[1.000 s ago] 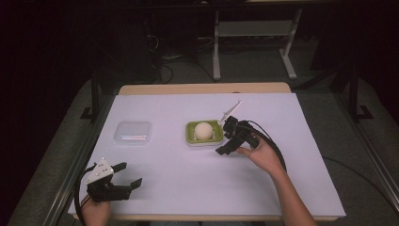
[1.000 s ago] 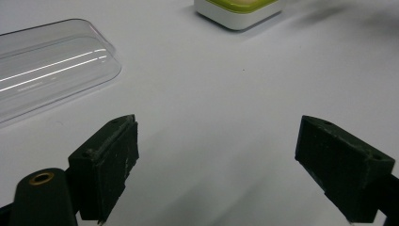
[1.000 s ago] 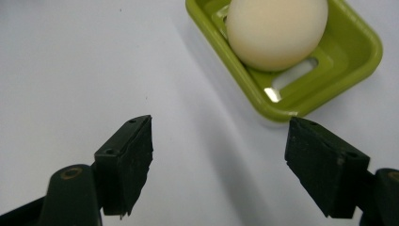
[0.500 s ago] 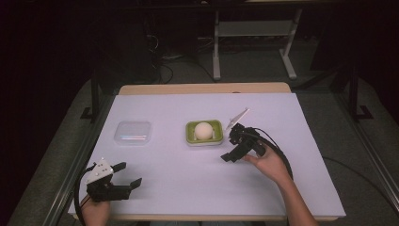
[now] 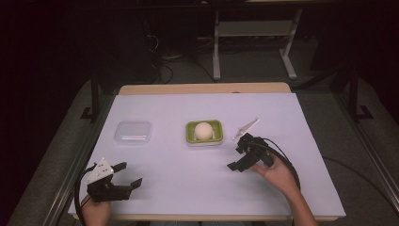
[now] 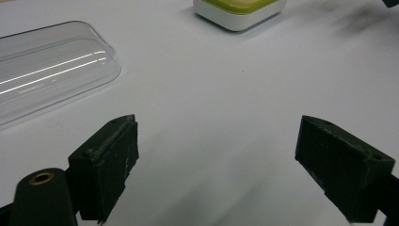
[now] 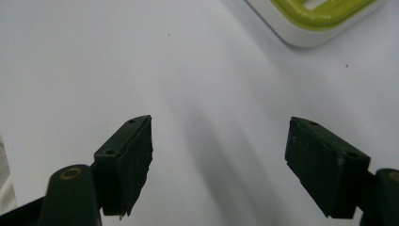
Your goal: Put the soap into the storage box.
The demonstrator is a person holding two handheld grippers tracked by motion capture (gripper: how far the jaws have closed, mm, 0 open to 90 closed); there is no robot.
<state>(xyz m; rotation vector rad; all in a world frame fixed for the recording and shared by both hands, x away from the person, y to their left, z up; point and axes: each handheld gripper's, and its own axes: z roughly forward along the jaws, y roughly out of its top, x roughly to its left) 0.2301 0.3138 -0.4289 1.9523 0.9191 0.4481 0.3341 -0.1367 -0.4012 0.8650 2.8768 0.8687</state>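
A green-rimmed white dish (image 5: 215, 139) sits mid-table with a pale round ball (image 5: 203, 131) in it. Its corner shows in the left gripper view (image 6: 240, 14) and in the right gripper view (image 7: 320, 21). A clear plastic lid (image 5: 133, 133) lies flat to the dish's left, also seen up close (image 6: 47, 70). My right gripper (image 5: 236, 158) hovers open just right of and nearer than the dish, with nothing between its jaws (image 7: 221, 125). My left gripper (image 5: 129, 173) stands open and holds nothing at the near-left corner, its jaws (image 6: 216, 127) facing bare table.
A white sheet (image 5: 188, 188) covers the table, with a wooden edge (image 5: 202, 88) at the back. A metal stand (image 5: 254, 33) and cables lie on the dark floor beyond. A black cable (image 5: 287, 162) loops from the right gripper.
My right gripper has drawn back from the dish's right edge toward the near side of the table. The left gripper has stayed put.
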